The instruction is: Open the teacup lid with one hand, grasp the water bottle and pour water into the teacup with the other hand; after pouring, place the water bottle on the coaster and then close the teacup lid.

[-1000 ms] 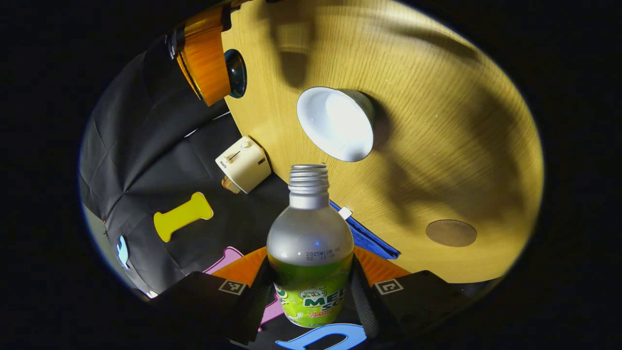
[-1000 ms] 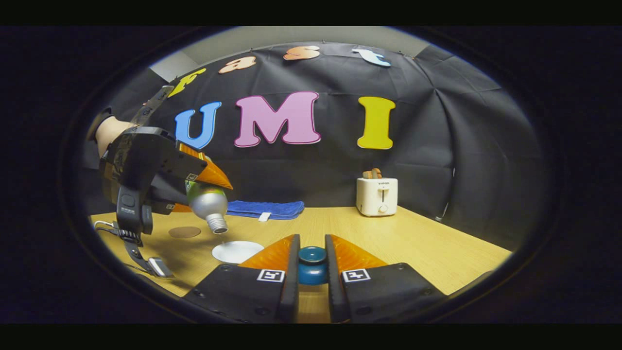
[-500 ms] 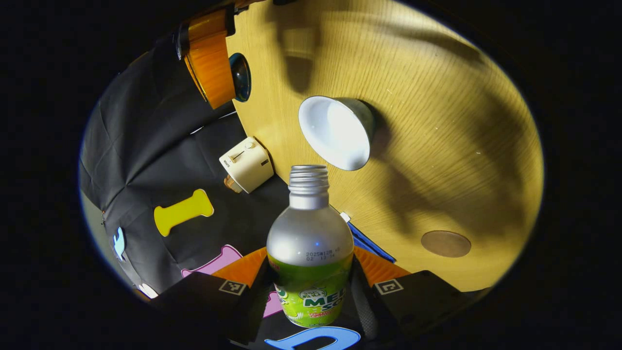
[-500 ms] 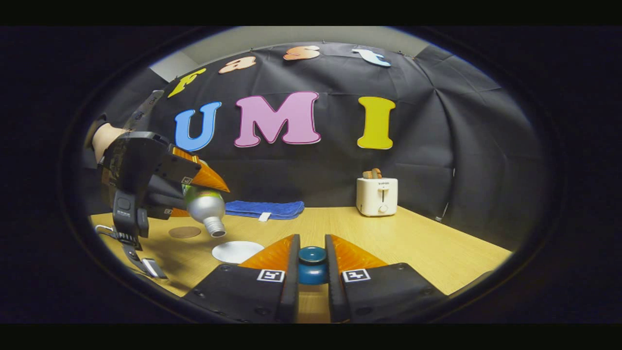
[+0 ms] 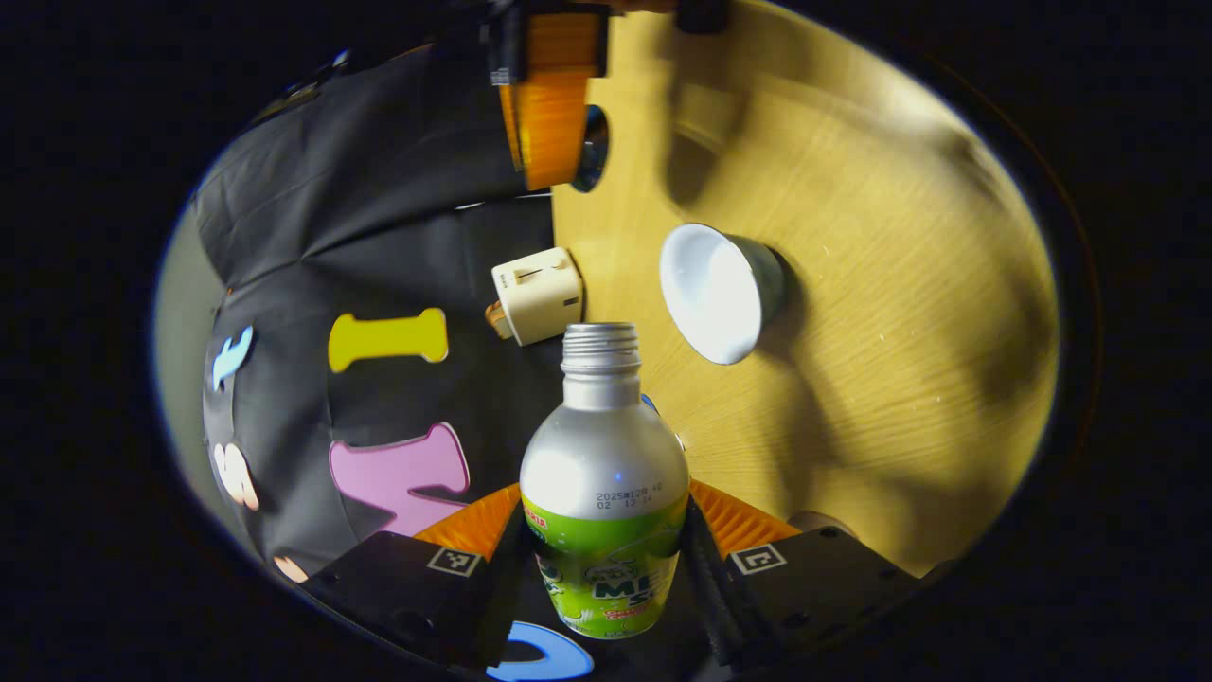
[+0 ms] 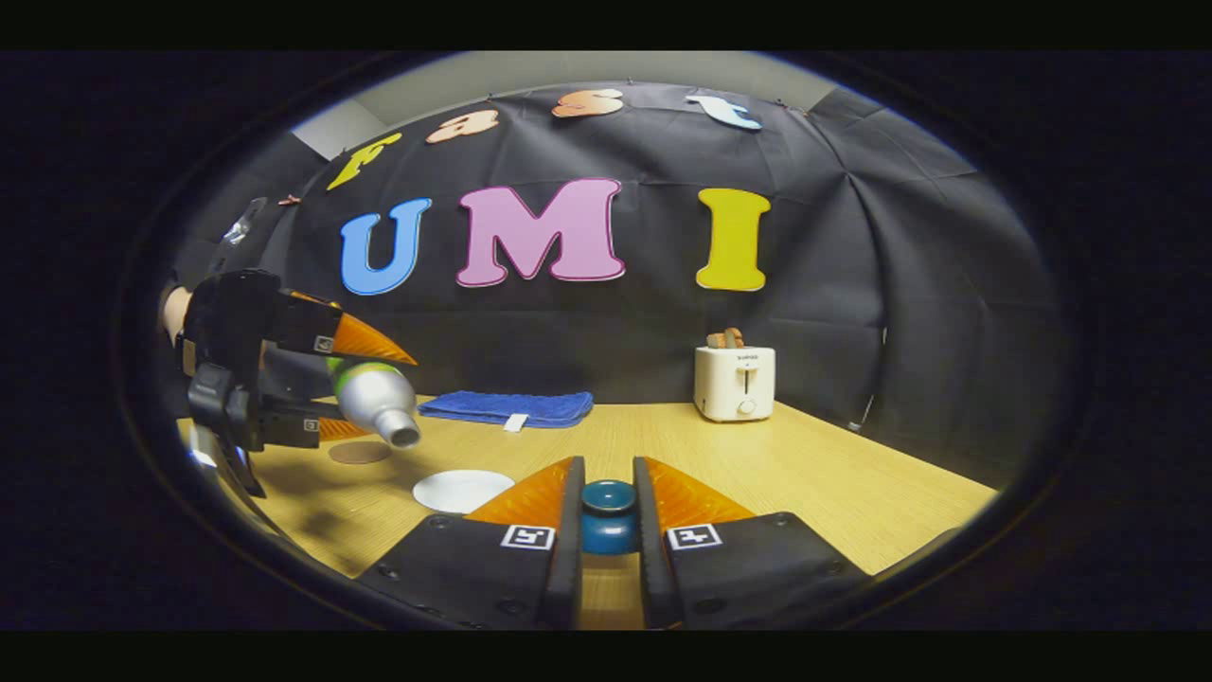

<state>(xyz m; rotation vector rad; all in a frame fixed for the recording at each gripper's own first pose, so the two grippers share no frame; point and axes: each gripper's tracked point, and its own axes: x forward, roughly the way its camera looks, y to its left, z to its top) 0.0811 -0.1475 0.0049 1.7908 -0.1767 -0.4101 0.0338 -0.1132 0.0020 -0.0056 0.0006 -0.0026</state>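
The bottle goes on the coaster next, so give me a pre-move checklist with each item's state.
1. Left claw clamped on the water bottle: ok.
2. Bottle tipped back from the teacup: not ok, neck leans downward in the right gripper view.
3. Coaster bare: ok.
4. Right claw holding the teacup lid: ok.
5. Teacup uncovered, upright: ok.
6. Water in the teacup: cannot tell.

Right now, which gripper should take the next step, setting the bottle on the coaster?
Left. The left gripper is shut on the bottle; the coaster lies just below it. The right gripper holds the lid.
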